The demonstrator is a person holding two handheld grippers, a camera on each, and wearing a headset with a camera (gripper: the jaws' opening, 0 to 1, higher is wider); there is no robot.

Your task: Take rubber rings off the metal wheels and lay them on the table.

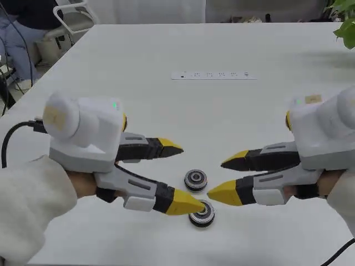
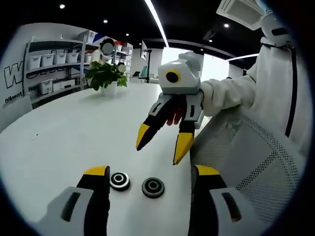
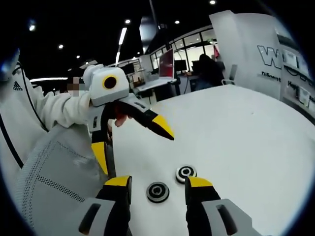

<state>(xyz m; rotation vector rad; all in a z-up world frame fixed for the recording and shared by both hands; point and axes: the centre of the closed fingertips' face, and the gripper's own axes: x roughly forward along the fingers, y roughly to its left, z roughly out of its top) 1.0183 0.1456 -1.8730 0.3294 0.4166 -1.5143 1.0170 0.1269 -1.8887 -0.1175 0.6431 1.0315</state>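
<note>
above table (image 1: 166,105) — left gripper (image 1: 191,177) splayed, maybe grazing wheel (image 1: 202,218) | right gripper (image 1: 216,177) splayed, empty

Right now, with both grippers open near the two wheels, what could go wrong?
The left gripper and right gripper point tip to tip by the wheels; closing in together, they might collide.
The near wheel lies loose beside the far wheel; a badly placed jaw may just push it across the table.
In the left gripper view the near wheel sits close to the table's edge, so a shove might knock it off.
</note>
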